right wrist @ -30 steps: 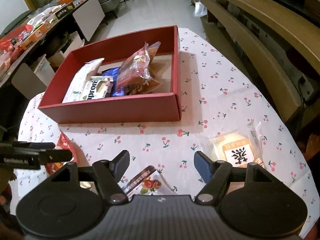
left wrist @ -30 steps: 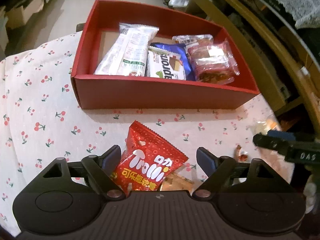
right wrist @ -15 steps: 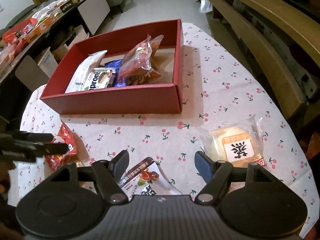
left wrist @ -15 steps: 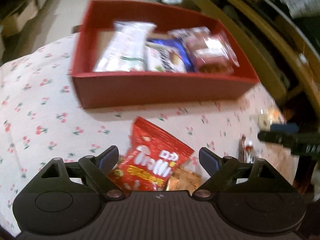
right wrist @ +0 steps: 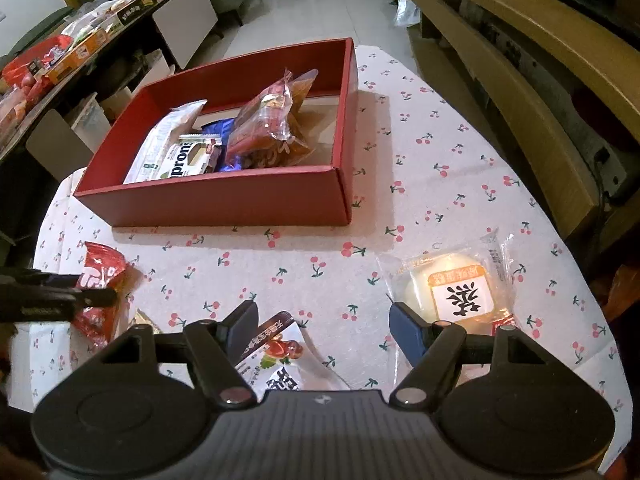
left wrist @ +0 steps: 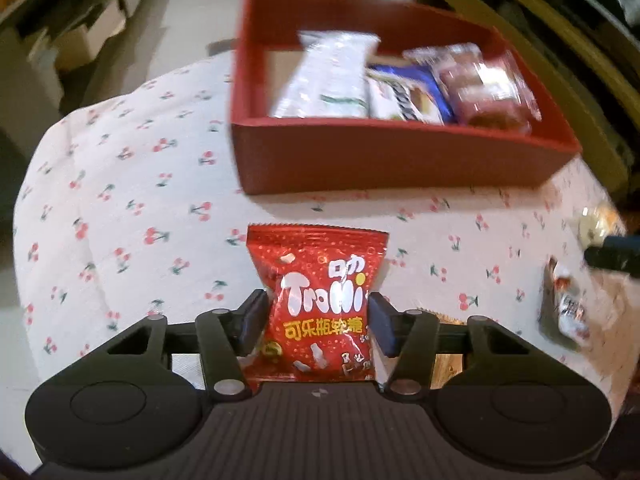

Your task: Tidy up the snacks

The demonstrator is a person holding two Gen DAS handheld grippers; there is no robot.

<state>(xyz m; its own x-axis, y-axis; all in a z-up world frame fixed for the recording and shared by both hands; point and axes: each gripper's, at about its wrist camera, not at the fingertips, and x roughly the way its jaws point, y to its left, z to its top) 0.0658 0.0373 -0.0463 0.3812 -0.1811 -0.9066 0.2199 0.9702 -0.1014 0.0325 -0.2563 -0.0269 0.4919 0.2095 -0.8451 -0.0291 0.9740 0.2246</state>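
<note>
Left wrist view: the left gripper [left wrist: 318, 320] has just been closing, and its two pads now press on either side of a red Trolli gummy bag [left wrist: 320, 300], which stands upright between them above the cherry-print tablecloth [left wrist: 120, 220]. Just behind the bag's right edge a tan wrapper [left wrist: 448, 344] shows beneath the finger linkage (its contents cannot be read). Further back on the cloth sits the red box [left wrist: 400, 164], open-topped, holding a white-and-green bar packet [left wrist: 332, 80] at the left, a blue wafer pack [left wrist: 404, 96] in the middle and a clear pack of reddish pastry [left wrist: 484, 92] at the right, lying side by side and touching.

Right wrist view: the right gripper [right wrist: 322, 332] hangs over the near part of the table with its jaws wide apart and nothing pressed between them. A white sachet with a red fruit picture [right wrist: 280, 356] lies on the cloth below the gap, nearer the left finger (no contact with either pad can be seen). A clear-wrapped pale round cake [right wrist: 456, 288] with an orange-bordered label lies just beyond the right finger, apart from the box. At the left edge of this view the other gripper appears as a dark bar across the red gummy bag. A wooden bench [right wrist: 520, 80] runs along the right side of the table.
</note>
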